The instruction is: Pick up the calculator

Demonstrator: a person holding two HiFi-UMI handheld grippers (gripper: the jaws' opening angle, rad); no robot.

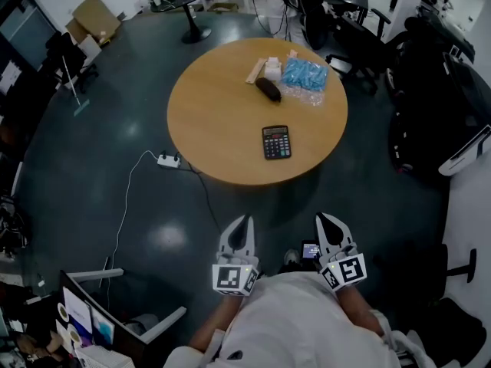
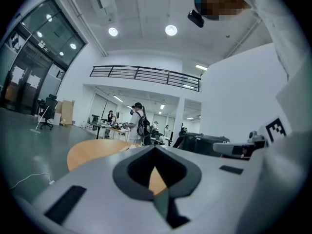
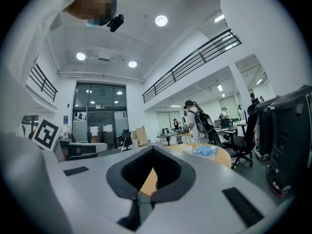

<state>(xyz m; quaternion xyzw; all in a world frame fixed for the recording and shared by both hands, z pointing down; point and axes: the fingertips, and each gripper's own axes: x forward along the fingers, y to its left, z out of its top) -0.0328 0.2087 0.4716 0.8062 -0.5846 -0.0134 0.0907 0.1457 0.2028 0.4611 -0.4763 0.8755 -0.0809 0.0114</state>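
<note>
Calculator [image 1: 276, 142]: flat on round wooden table [image 1: 215, 129], near side, untouched.
Left gripper [image 1: 244, 225]: jaws together, empty, well short of table.
Right gripper [image 1: 326, 222]: jaws closed, empty, beside left.
Table, far side: 1 blue packet [image 1: 304, 73], 1 dark oblong item [image 1: 268, 88].
</note>
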